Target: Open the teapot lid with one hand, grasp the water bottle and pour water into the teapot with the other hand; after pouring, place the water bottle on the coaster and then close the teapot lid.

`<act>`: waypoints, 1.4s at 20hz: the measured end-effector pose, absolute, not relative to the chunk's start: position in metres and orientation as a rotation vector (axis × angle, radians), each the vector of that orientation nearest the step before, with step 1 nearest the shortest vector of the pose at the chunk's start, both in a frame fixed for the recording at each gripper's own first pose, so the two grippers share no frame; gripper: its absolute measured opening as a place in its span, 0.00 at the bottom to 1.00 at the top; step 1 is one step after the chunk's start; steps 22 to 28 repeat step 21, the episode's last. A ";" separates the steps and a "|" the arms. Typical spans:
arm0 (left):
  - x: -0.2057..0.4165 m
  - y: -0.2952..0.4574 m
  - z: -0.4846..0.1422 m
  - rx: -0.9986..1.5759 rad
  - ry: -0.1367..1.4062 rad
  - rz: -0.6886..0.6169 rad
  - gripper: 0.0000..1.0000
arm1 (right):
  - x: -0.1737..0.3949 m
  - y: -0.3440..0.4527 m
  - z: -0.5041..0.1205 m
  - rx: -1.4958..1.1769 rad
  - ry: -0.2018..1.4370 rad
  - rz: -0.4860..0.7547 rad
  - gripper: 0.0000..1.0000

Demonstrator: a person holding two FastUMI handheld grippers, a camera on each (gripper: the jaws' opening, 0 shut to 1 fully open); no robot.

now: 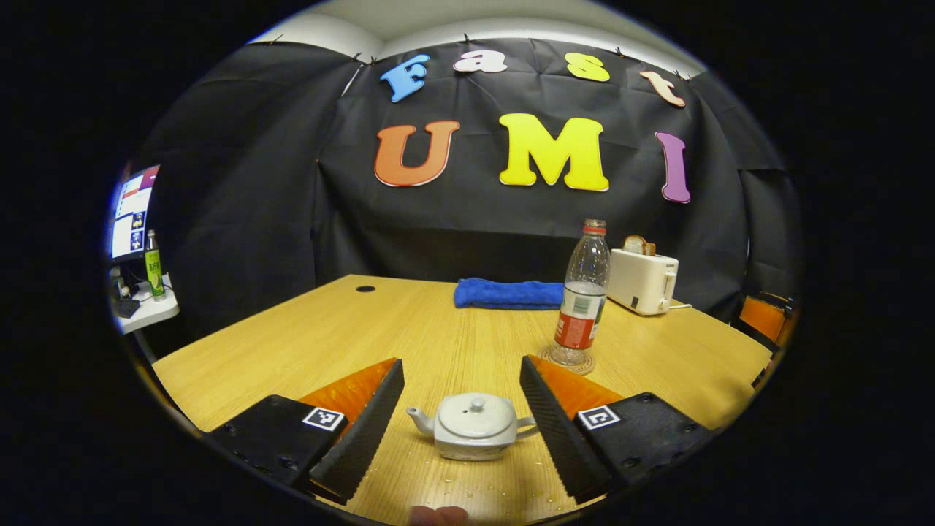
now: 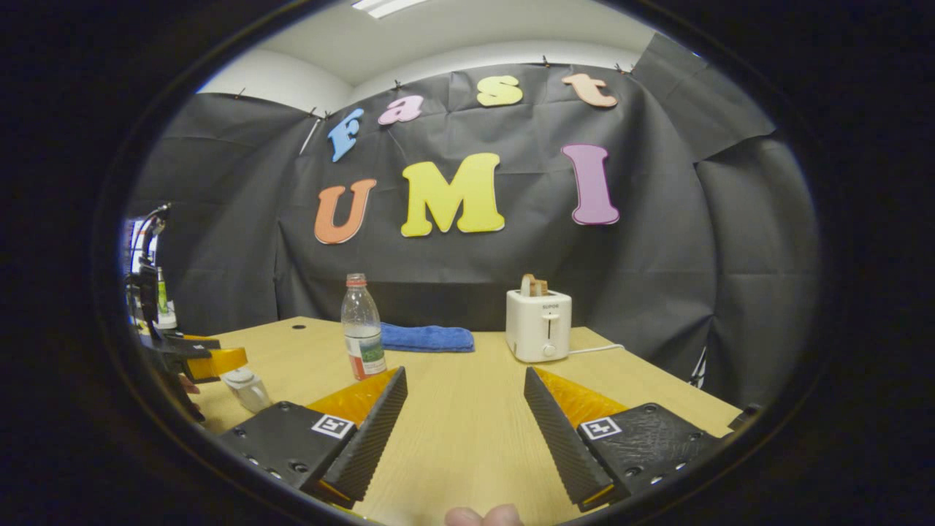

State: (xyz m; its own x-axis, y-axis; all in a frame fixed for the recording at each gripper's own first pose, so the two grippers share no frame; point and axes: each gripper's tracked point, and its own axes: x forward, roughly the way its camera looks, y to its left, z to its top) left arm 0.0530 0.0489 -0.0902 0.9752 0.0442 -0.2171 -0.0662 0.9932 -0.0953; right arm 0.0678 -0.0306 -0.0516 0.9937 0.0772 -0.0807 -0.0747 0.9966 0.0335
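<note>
Wide-open left gripper (image 1: 462, 416) frames the squat grey teapot (image 1: 471, 426), lid on, droplets around it on the wood-grain table (image 1: 409, 329). Behind, rightward: folded blue towel (image 1: 509, 294), clear ribbed bottle (image 1: 582, 303) upright on a round coaster (image 1: 570, 360), boxy white toaster (image 1: 643, 280). Right gripper view: teapot far left, right gripper (image 2: 465, 420) spread open over bare table, gripping nothing.

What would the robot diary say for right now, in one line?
left gripper: open, around teapot | lid on | right gripper: open | water bottle on coaster
</note>
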 end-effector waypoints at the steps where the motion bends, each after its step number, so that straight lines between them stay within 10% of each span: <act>1: 0.051 0.050 -0.077 -0.087 0.188 0.066 1.00 | 0.067 -0.031 -0.051 0.024 0.078 0.061 0.96; 10: 0.006 -0.002 0.029 -0.094 -0.064 0.021 1.00 | 0.032 -0.002 -0.006 -0.005 -0.006 0.053 0.96; 28: -0.010 -0.033 0.015 -0.053 -0.043 -0.033 1.00 | 0.003 -0.007 -0.005 0.009 -0.031 0.027 0.96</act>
